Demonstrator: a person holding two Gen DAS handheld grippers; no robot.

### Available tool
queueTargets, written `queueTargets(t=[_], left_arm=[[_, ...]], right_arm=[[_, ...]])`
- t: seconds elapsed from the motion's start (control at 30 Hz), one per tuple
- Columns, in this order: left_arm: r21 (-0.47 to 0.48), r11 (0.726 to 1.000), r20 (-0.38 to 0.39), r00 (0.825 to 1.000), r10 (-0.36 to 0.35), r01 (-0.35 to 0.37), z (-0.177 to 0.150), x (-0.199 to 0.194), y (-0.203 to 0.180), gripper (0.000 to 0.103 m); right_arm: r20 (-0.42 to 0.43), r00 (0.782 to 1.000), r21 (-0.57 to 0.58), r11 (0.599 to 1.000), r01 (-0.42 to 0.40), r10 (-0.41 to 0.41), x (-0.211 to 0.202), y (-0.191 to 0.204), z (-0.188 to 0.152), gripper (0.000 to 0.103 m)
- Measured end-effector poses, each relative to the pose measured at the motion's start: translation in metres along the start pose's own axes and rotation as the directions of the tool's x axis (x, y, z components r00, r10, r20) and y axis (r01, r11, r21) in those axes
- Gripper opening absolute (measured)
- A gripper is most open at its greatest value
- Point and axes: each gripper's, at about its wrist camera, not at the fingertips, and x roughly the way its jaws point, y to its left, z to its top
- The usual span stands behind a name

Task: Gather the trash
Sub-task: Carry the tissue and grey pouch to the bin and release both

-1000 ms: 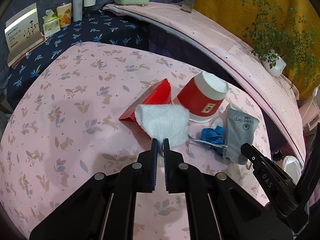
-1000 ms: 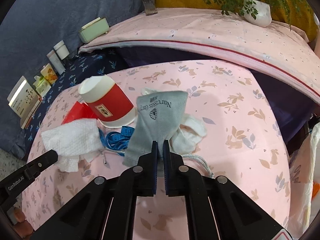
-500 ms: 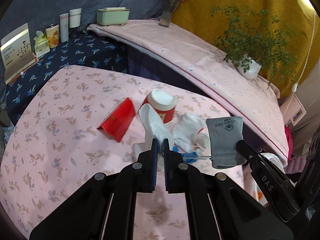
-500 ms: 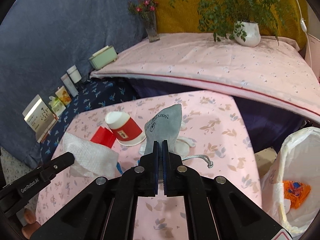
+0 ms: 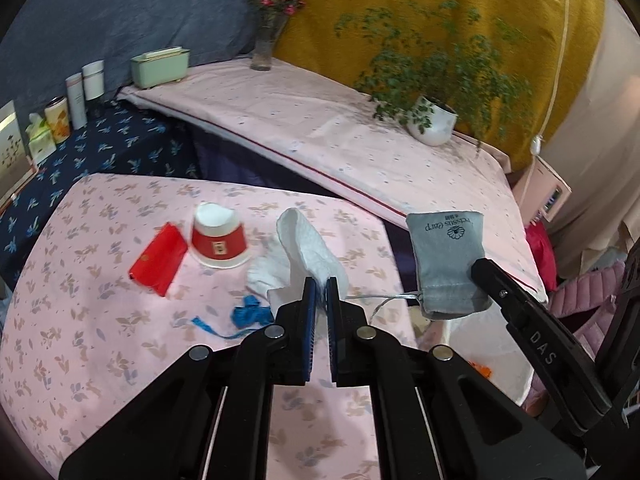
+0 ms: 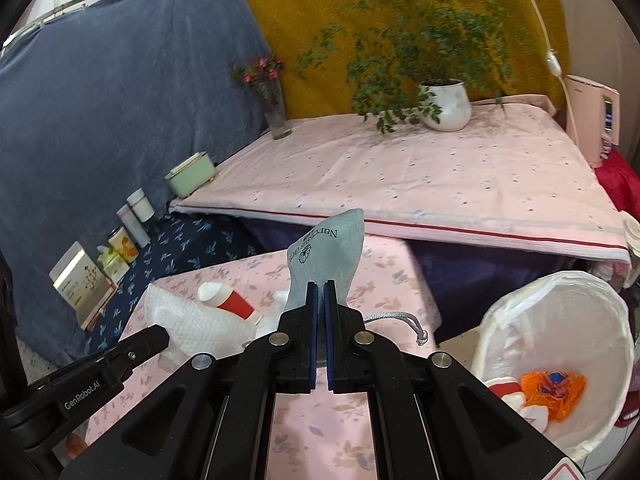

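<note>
My left gripper (image 5: pixel 319 282) is shut on a white paper towel (image 5: pixel 310 248) and holds it above the pink floral table (image 5: pixel 100 332). My right gripper (image 6: pixel 320 286) is shut on a grey drawstring pouch (image 6: pixel 326 258), also lifted; the pouch shows in the left wrist view (image 5: pixel 448 260) too. A red and white paper cup (image 5: pixel 218 236) stands upside down on the table, with a red packet (image 5: pixel 158 258), a blue tape (image 5: pixel 248 314) and another white wad (image 5: pixel 264 270) near it. A white-lined trash bin (image 6: pixel 560 360) holding orange trash stands right of the table.
A higher pink-covered surface (image 6: pixel 400 176) behind carries a potted plant (image 6: pixel 444 106), a flower vase (image 6: pixel 276 116) and a green box (image 6: pixel 190 174). Bottles and boxes (image 6: pixel 128 236) line a dark blue cloth at the left. A pink appliance (image 6: pixel 596 120) stands at the far right.
Both grippers have risen and drawn back from the table, lifting the paper towel and the grey pouch off it. The trash bin has come into the right wrist view.
</note>
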Motion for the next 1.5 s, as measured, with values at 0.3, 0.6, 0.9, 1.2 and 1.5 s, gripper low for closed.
queueTargets(t=[0.3,0.6,0.9,1.2,1.5], left_arm=[[0.126,0.989,-0.038,0.997,-0.073,0.077,-0.014,0.01,-0.075,0.005],[0.223,0.963,-0.084,0.987,-0.135,0.151,-0.033,0.02,-0.14,0.005],[0.276,0.937,-0.135,0.974,-0.18,0.212,-0.05,0.03,-0.182,0.005],[0.305,0.917,-0.17,0.962,-0.214,0.258,-0.058,0.041,-0.21,0.005],[0.324,0.9,-0.209,0.95,-0.231,0.29,-0.065,0.054,-0.23,0.006]], right_arm=[[0.027,0.997,0.083,0.994,0.07,-0.072,-0.028,-0.059,-0.003,0.003],[0.035,0.988,0.172,0.975,0.14,-0.148,-0.05,-0.121,-0.014,0.003],[0.026,0.978,0.225,0.954,0.197,-0.208,-0.064,-0.161,-0.029,0.003],[0.006,0.971,0.267,0.936,0.228,-0.238,-0.067,-0.188,-0.04,0.003],[-0.018,0.967,0.294,0.923,0.249,-0.255,-0.063,-0.205,-0.049,0.003]])
